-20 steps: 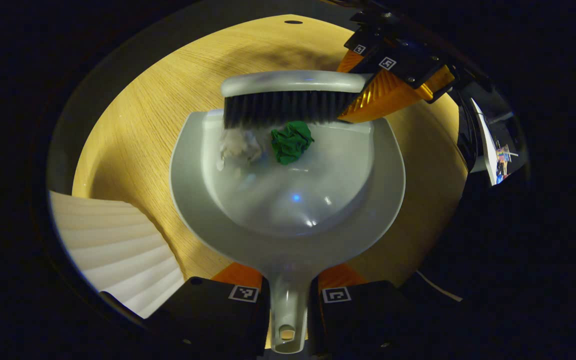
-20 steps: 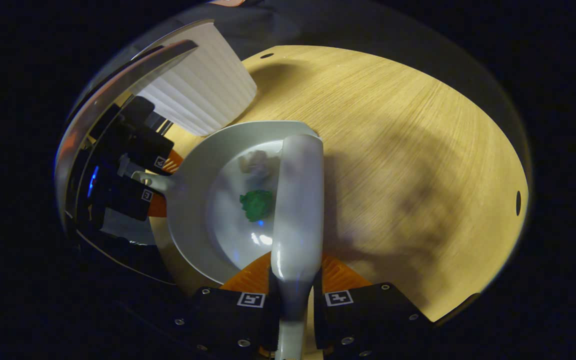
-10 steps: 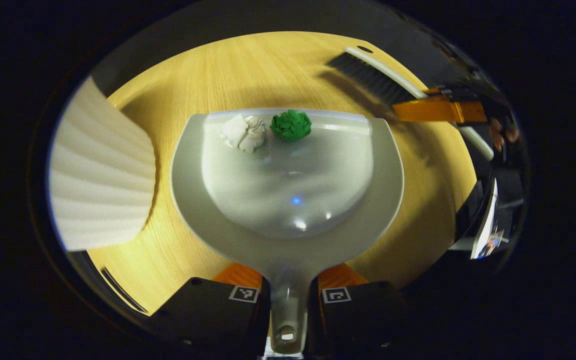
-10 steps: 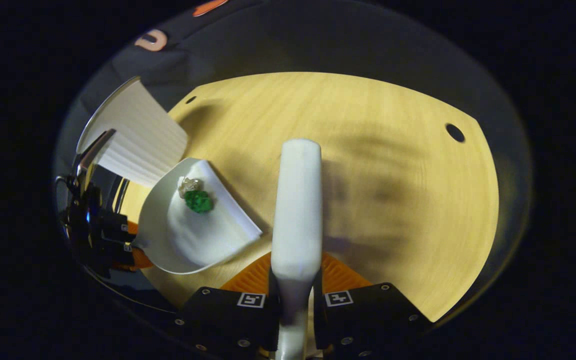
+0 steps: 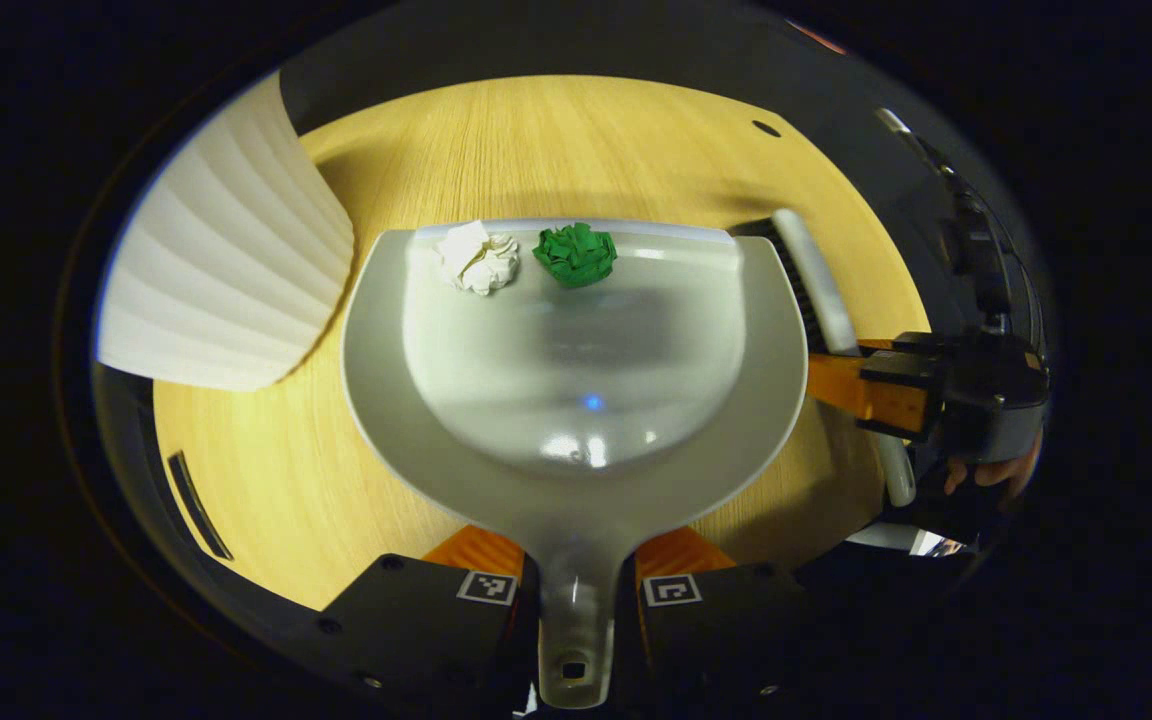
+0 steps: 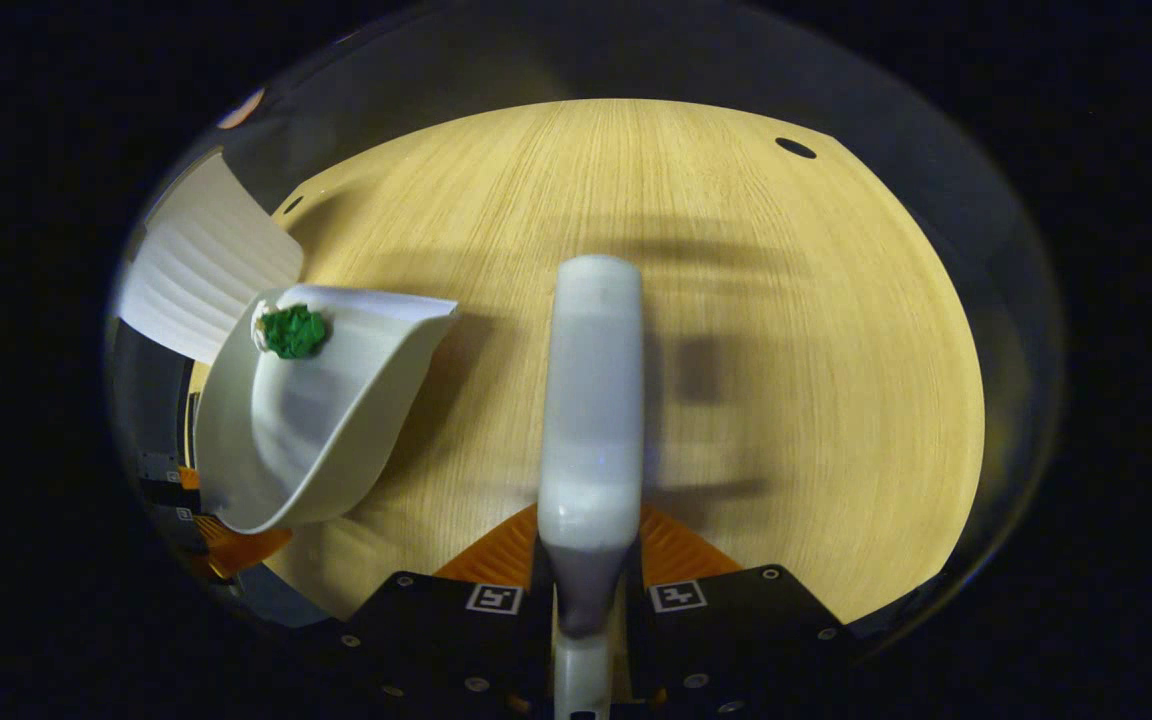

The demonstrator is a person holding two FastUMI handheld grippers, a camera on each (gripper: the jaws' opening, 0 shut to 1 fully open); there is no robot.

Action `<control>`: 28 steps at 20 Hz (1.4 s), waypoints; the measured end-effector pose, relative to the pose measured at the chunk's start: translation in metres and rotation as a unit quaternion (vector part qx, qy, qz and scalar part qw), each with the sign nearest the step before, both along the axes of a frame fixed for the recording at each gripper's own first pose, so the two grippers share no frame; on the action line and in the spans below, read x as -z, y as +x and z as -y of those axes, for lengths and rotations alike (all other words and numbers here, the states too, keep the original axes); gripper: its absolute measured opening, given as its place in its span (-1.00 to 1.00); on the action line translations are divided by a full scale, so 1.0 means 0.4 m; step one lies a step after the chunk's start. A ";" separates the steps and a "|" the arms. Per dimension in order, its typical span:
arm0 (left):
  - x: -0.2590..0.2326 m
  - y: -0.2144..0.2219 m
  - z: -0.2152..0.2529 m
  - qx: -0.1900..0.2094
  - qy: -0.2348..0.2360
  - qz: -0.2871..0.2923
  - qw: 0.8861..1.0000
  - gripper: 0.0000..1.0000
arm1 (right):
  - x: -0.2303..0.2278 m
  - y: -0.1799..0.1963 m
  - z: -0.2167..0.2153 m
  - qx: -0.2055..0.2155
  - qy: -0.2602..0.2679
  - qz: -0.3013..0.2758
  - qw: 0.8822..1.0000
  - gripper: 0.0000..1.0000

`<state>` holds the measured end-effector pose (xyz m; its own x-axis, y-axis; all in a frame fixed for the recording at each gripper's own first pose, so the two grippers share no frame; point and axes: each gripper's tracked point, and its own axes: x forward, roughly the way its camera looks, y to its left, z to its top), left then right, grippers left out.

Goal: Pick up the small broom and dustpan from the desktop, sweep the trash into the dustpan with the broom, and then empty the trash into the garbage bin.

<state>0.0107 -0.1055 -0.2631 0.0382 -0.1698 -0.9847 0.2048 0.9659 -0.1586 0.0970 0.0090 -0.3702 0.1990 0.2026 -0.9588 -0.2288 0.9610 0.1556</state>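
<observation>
**Ana:** Since the earlier frame, what has moved?

**Ben:** Pulled away from the pan, the grey-backed, black-bristled small broom (image 6: 591,400) now sits off to its right, clamped by the handle in the right gripper (image 6: 588,598). The left gripper (image 5: 576,590) is clamped on the handle of the pale grey plastic dustpan (image 5: 576,470), which has swung nearer the white ribbed garbage bin (image 5: 226,270).

**Ana:** Where is the trash?

**Ben:** A white crumpled paper ball (image 5: 477,257) and a green crumpled paper ball (image 5: 576,254) rest at the pan's front lip, above the wooden desktop (image 5: 556,140).

**Ana:** Advice for emptying?

**Ben:** Probably keep the lip level until it is over the bin's opening, then tip forward.
</observation>
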 end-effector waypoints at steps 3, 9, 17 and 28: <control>-0.037 -0.008 -0.007 0.008 -0.008 0.045 0.999 -0.37 | -0.014 0.011 0.013 0.007 0.000 0.014 1.000 -0.12; 0.019 -0.010 -0.010 0.018 -0.028 0.102 0.994 -0.37 | -0.020 0.009 0.033 0.002 0.009 0.028 1.000 0.46; 0.089 0.075 -0.093 0.001 0.017 0.069 0.997 -0.37 | -0.035 0.011 0.025 -0.027 0.024 0.040 0.999 0.71; 0.179 0.132 -0.079 0.026 0.225 0.012 0.974 -0.38 | -0.067 0.042 0.046 0.002 0.024 0.053 0.998 0.92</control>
